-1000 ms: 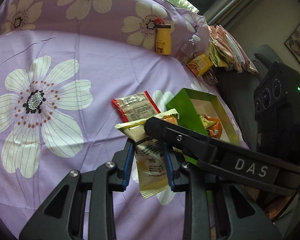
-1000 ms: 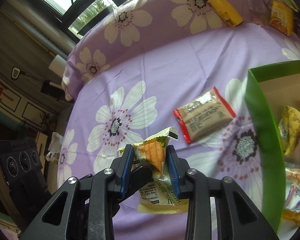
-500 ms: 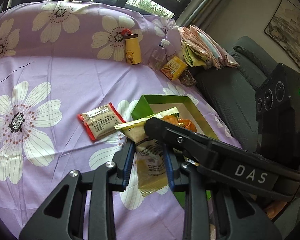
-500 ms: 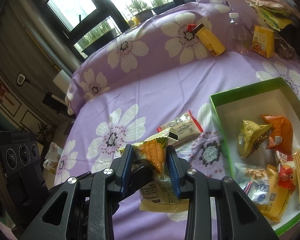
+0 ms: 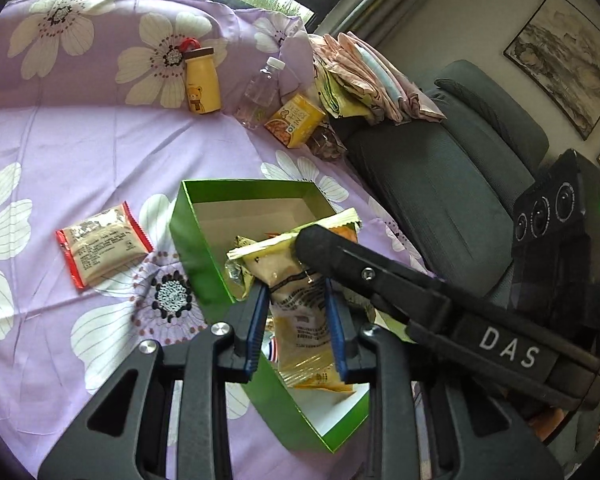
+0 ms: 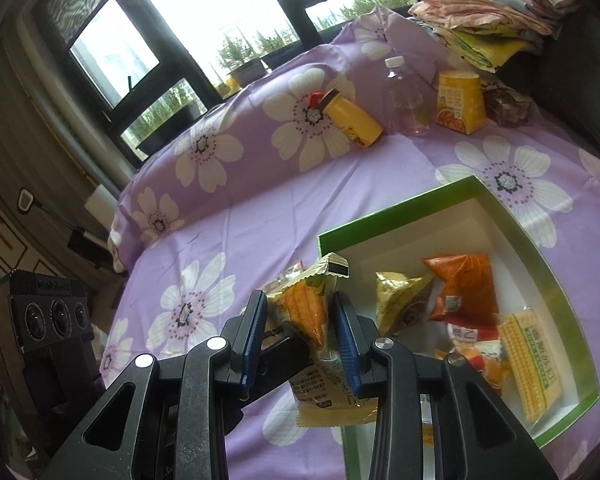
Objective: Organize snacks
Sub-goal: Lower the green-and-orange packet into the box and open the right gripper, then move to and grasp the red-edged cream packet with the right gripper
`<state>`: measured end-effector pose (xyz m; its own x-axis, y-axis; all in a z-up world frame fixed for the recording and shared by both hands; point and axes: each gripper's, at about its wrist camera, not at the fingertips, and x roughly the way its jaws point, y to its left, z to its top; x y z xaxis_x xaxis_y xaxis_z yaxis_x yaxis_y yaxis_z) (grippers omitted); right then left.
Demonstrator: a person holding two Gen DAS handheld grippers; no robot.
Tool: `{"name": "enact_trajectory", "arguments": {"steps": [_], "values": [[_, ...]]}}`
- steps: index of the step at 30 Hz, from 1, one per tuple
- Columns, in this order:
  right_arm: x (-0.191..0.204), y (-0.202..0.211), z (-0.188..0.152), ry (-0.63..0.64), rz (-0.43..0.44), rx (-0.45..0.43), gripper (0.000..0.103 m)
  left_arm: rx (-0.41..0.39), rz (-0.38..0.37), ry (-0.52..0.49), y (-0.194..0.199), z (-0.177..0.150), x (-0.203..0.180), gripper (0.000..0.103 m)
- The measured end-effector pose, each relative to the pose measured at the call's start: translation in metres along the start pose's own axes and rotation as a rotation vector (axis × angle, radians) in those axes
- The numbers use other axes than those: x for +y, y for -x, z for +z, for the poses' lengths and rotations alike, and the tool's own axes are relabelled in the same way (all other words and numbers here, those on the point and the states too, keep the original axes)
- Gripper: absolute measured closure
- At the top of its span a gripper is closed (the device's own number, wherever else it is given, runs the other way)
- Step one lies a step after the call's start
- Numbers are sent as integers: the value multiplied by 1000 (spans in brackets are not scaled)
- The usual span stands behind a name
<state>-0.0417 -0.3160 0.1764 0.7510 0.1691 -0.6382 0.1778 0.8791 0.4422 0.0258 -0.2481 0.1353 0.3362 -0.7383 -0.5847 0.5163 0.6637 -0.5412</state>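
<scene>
Right at the tongs, we've got both pairs, left tongs (image 5: 296,320) and right tongs (image 6: 300,332), clamped on the same yellow snack packet (image 5: 300,300), hanging over the near edge of the green box (image 5: 192,248). Looks like the drop-in step; next we'd need to let go over its floor. One red-edged cracker packet (image 5: 100,244) waits on the purple flowered bedsheet (image 5: 80,140), with a yellow bear bottle (image 5: 202,82) further back by the windows.

Folded linens (image 5: 376,76) on grey sofa (image 5: 452,168), framed picture (image 5: 568,64), window (image 6: 220,12)
</scene>
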Motion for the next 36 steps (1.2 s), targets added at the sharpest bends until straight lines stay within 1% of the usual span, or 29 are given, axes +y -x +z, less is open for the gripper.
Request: {"name": "enact_trajectory", "arguments": {"steps": [5,13,16,20,23,25,28,30,32,34,35,36], "values": [[-23,-3,1,-35,-4,21,66,30,3,4,-19,-1,-7,77],[-54,-12,0,-122,-38,62,66,84,-6,54,-48,-6,-7,77],[-56,-15,-1,-125,-77,78,66,96,8,54,-54,-7,-7,77],[-53,-14,-1,-89,-137,71,66,104,2,71,-59,-9,-3,77],[-54,-13,0,-96,-126,69,66,105,-18,83,-59,-9,-1,77],[-55,-13,0,-99,-129,70,66,100,-8,75,-57,-8,-1,76],[-54,-11,1,-103,-137,56,66,80,16,66,-50,-6,2,71],[-52,-8,2,-108,-139,39,58,60,34,79,-42,-2,10,62],[-51,-5,3,-108,-142,21,53,42,70,98,-33,2,22,46],[-49,-3,5,-100,-146,10,53,8,99,131,-22,7,37,41],[-47,-3,5,-95,-149,10,53,-8,112,163,-16,10,48,37],[-46,-3,5,-92,-150,11,53,-26,118,200,-9,12,58,35]]}}
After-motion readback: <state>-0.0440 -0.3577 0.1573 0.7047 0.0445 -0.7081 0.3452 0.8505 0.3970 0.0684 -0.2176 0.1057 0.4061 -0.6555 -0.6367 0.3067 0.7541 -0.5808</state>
